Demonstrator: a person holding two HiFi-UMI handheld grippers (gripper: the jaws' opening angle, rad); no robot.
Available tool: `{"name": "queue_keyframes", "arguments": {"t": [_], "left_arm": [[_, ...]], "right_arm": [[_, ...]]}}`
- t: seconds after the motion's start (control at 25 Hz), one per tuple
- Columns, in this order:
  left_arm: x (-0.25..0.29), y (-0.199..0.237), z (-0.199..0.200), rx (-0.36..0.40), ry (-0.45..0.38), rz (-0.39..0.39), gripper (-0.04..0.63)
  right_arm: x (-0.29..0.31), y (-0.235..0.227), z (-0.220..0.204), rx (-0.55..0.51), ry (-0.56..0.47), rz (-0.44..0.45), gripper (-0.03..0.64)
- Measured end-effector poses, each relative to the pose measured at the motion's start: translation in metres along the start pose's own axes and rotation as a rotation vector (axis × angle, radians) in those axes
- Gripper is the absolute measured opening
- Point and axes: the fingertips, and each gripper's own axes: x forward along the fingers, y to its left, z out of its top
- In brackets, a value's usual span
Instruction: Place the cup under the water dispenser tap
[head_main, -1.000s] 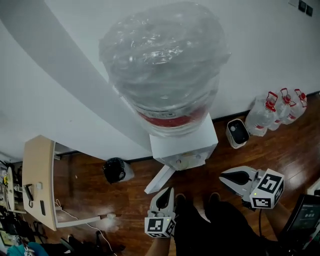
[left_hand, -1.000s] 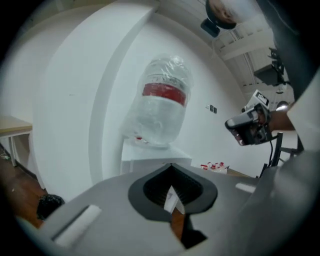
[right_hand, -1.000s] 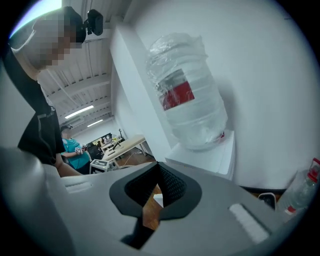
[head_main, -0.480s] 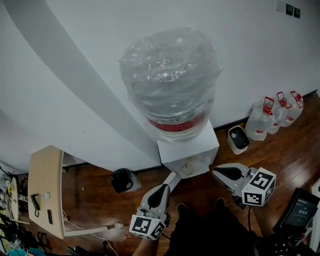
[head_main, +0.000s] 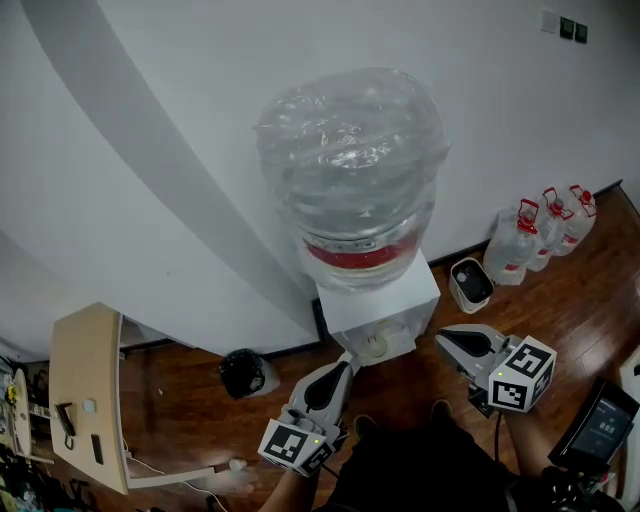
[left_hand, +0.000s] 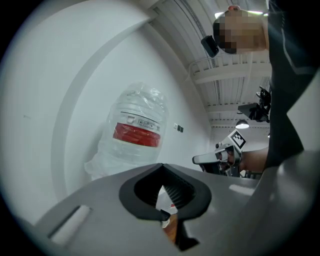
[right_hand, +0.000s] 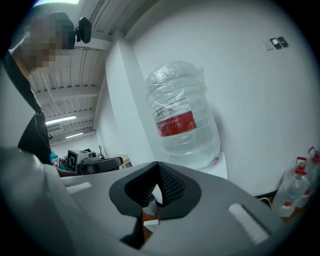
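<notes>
Left claw (head_main: 344, 364), its jaws just closed with nothing between them, and right claw (head_main: 446, 337), likewise shut and empty, are held just in front of the water dispenser (head_main: 385, 300), one at either side. The cup is discernible in no view.

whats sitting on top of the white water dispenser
A big clear water jug, wrapped in crinkled plastic film and banded by a red label, stands on the water dispenser. The jug's own body covers its neck and the socket beneath.
</notes>
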Motion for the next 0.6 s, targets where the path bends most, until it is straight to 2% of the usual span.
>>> {"name": "queue_keyframes", "arguments": {"t": [0.08, 0.28, 0.44, 0.6], "left_arm": [[0.002, 0.0, 0.002, -0.014, -0.009, -0.016, 0.0], [0.002, -0.008, 0.003, 0.01, -0.037, -0.068, 0.0], [0.01, -0.005, -0.002, 0.019, -0.016, -0.043, 0.0], [0.022, -0.011, 0.001, 0.036, -0.036, -0.023, 0.0]], "right_arm": [[0.0, 0.0, 0.0, -0.006, 0.0, -0.008, 0.0], [0.0, 0.002, -0.001, -0.016, -0.008, -0.021, 0.0], [-0.003, -0.005, 0.0, -0.027, 0.001, -0.024, 0.0], [-0.013, -0.019, -0.002, -0.023, 0.002, -0.028, 0.0]]}}
